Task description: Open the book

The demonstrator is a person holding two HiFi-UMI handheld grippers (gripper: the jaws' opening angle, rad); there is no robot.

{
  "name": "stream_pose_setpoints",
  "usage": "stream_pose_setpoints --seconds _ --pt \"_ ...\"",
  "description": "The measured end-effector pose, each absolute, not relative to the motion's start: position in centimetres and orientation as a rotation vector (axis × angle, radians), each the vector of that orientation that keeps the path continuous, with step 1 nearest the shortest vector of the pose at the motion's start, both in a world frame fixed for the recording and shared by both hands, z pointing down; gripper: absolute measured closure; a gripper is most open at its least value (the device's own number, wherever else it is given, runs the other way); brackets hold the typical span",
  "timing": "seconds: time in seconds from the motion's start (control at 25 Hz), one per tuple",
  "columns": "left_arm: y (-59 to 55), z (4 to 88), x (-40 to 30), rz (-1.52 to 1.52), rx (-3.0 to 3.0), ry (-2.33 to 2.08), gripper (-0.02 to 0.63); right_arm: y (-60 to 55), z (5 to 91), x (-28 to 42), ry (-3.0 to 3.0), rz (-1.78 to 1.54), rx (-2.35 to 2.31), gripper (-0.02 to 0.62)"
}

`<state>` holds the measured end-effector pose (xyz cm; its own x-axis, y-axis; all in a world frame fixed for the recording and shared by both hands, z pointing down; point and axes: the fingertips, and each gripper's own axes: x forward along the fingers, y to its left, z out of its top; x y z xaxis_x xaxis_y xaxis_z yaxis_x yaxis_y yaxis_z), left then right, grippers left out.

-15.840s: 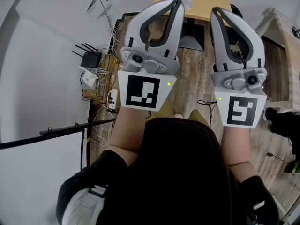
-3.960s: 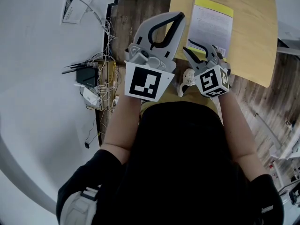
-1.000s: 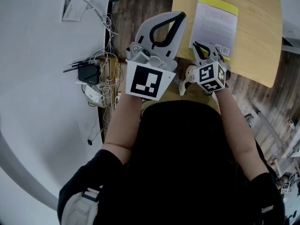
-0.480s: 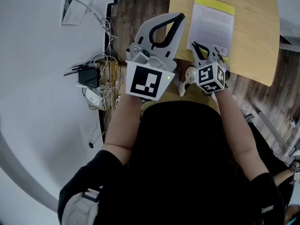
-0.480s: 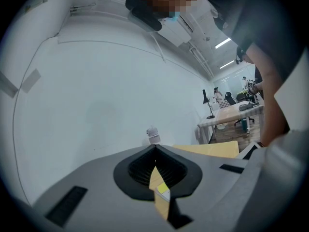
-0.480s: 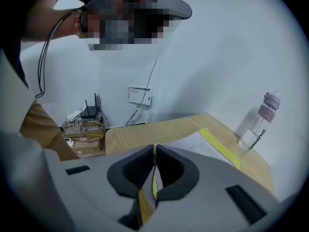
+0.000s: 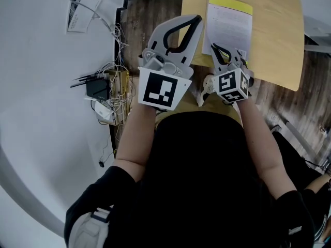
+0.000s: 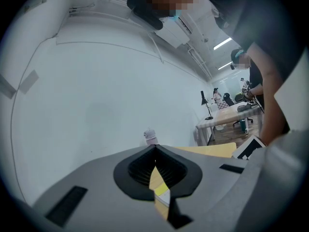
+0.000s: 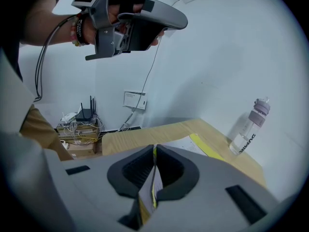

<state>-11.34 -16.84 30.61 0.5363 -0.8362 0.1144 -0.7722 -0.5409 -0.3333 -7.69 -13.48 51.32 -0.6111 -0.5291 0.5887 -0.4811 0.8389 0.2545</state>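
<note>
Right gripper (image 7: 215,47) is pinching at the near left corner of the book (image 7: 230,22), jaws all but closed. A thin white-and-yellow sheet is showing in the slit, so I'm reading it as the cover nipped for peeling up, though I'm not certain. Left gripper (image 7: 195,18) is hovering level just beside it, jaws closed on nothing, probably waiting to pin the pages. Book is lying flat on the counter (image 7: 276,40), toward its left side. It's a thin softcover with a matte white face and a yellow band at the far end. Counter is smooth pale wood with rounded corners. Clear plastic bottle (image 9: 248,127) is standing beyond, well apart.
</note>
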Motion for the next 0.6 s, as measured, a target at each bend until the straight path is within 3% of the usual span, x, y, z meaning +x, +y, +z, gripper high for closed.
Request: stream_pose_setpoints --seconds 0.6 --pt "-16.7 29.7 -9.2 -0.344 -2.546 1.330 0.600 -14.2 48.8 -5.3 -2.349 -0.144 0.814 0.554"
